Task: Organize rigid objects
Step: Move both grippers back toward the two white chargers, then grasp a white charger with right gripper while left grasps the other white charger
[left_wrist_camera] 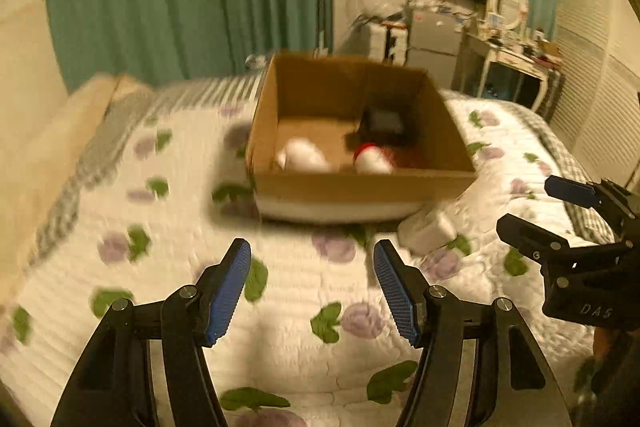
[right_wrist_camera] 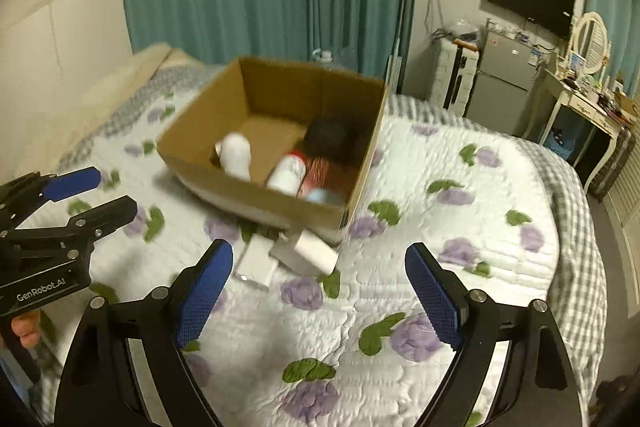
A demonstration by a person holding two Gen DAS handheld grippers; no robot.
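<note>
An open cardboard box sits on the flowered bed quilt. Inside lie a white bottle, a white can with a red band, a black object, a reddish item and a light blue one. Two small white boxes lie on the quilt at the box's near corner; one shows in the left wrist view. My left gripper is open and empty. My right gripper is open and empty, above the white boxes.
Teal curtains hang behind the bed. A small fridge, a wall TV and a cluttered white vanity table with mirror stand at the right. The bed edge with checked trim drops off on the right.
</note>
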